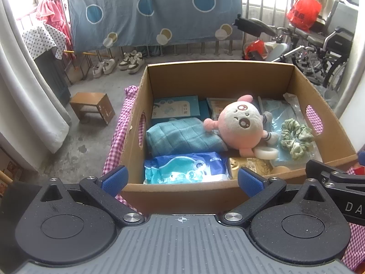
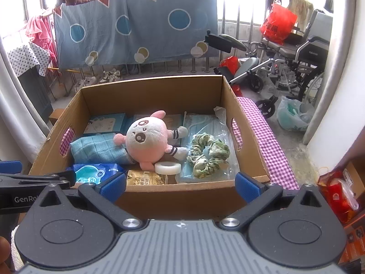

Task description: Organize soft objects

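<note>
An open cardboard box point(image 1: 219, 70) point(image 2: 150, 86) holds a pink plush toy point(image 1: 241, 123) point(image 2: 148, 140), a folded teal towel point(image 1: 182, 137) point(image 2: 98, 148), a green scrunchie point(image 1: 295, 138) point(image 2: 208, 154), a blue wipes pack point(image 1: 187, 167) point(image 2: 95, 171), a white tape roll point(image 1: 267, 153) point(image 2: 167, 167) and bagged face masks point(image 2: 200, 123). My left gripper point(image 1: 182, 180) hangs open before the box's near wall, empty. My right gripper point(image 2: 180, 183) is open too, at the same near wall, holding nothing.
The box rests on a pink checked cloth point(image 2: 269, 141) point(image 1: 116, 141). A small wooden stool point(image 1: 92, 108) stands on the floor to the left, wheelchairs point(image 2: 296, 64) to the right. A blue sheet point(image 1: 155, 11) hangs on the railing behind. Red packets point(image 2: 337, 196) lie at the right.
</note>
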Demonstrator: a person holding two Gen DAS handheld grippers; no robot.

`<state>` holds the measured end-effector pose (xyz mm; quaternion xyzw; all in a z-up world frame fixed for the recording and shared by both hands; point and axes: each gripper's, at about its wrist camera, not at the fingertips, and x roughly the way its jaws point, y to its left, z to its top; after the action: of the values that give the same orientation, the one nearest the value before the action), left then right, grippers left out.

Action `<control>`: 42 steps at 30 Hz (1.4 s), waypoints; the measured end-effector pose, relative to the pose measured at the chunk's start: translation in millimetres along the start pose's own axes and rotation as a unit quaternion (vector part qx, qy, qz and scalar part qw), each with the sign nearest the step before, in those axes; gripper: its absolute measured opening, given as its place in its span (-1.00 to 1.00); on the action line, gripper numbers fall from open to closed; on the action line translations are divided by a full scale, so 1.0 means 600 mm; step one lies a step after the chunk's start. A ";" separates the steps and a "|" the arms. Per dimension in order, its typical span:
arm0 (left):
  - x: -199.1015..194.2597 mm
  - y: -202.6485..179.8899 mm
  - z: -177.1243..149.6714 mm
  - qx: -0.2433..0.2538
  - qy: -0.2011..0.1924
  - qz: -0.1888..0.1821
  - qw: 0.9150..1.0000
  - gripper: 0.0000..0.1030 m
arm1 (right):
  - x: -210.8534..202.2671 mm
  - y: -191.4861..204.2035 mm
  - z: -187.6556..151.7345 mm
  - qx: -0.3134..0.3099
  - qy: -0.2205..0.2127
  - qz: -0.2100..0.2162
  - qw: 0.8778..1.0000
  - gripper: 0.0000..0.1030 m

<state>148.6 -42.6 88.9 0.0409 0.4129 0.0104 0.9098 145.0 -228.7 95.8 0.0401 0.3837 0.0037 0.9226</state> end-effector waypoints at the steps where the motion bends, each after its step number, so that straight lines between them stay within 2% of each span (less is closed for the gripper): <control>1: 0.000 -0.001 0.000 0.001 0.000 0.001 1.000 0.99 | 0.001 0.000 0.000 0.000 0.001 0.000 1.000 1.00; 42: 0.000 0.003 -0.002 -0.003 0.005 0.003 1.000 0.99 | 0.000 0.004 0.000 -0.003 0.000 -0.007 1.000 1.00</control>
<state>147.7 -40.9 88.4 0.0394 0.4172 0.0143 0.9079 145.0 -226.5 95.9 0.0342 0.3838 -0.0016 0.9228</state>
